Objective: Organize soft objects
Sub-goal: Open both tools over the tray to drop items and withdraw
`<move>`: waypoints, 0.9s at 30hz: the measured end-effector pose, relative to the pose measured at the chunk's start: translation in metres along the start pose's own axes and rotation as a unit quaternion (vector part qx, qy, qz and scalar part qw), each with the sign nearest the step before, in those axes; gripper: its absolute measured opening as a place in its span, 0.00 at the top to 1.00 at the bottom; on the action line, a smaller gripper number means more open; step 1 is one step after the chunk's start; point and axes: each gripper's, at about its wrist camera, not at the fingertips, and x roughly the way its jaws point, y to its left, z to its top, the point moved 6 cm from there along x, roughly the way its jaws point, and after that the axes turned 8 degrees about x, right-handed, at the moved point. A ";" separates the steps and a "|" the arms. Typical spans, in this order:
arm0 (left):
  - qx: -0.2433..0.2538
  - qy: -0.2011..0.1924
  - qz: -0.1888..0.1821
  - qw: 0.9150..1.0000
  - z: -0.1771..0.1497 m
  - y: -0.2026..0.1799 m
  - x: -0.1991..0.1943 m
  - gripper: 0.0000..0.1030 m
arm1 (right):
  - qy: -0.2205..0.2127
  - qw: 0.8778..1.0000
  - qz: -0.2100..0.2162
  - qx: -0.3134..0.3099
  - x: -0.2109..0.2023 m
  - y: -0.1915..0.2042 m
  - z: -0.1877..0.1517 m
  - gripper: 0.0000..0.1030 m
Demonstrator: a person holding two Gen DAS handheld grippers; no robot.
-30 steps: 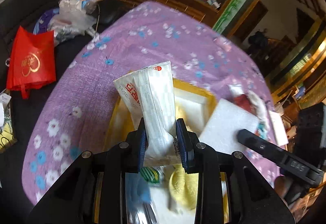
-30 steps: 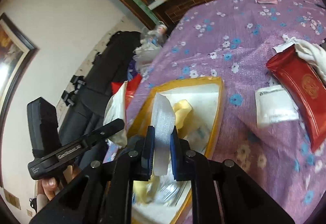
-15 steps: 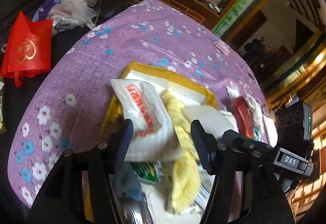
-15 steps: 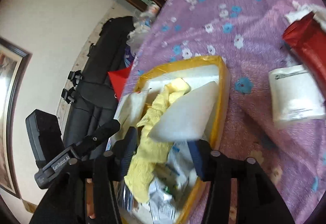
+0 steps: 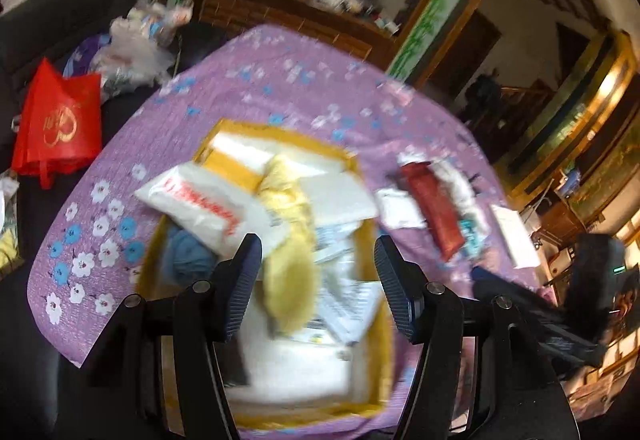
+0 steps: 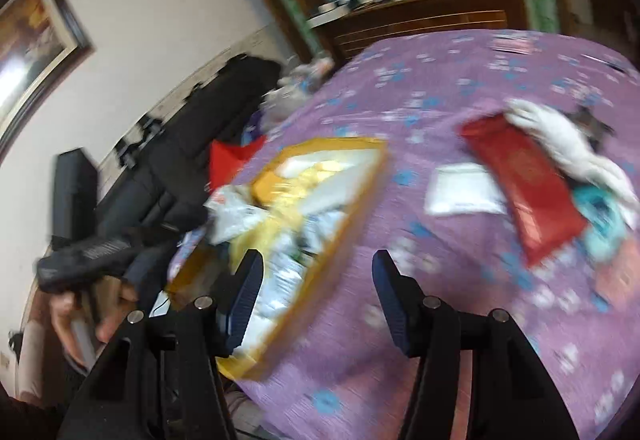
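Yellow cardboard box point(image 5: 370, 236) sits on the purple flowered surface point(image 5: 256, 79), filled with soft things: a white plastic packet with red print point(image 5: 200, 203) at its left edge, a yellow cloth point(image 5: 288, 240) down the middle, a white foam sheet point(image 5: 340, 195) and a blue yarn ball point(image 5: 188, 258). Left tongs point(image 5: 318, 282) hang wide and empty above the box. Right tongs point(image 6: 316, 298) are wide and empty too, over the box's right edge. A red pouch point(image 6: 524, 183) and white towel point(image 6: 568, 143) lie on the right.
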 end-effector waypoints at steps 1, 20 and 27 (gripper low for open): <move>0.008 -0.009 -0.003 1.000 0.002 -0.010 -0.006 0.43 | -0.008 1.000 -0.017 0.007 -0.004 -0.012 -0.004 0.45; 0.068 0.045 -0.070 0.994 -0.023 -0.117 0.039 0.43 | -0.017 0.992 -0.070 0.101 -0.013 -0.092 -0.022 0.45; 0.047 0.064 -0.075 0.994 -0.031 -0.113 0.050 0.43 | -0.024 0.992 -0.065 0.107 -0.015 -0.095 -0.018 0.45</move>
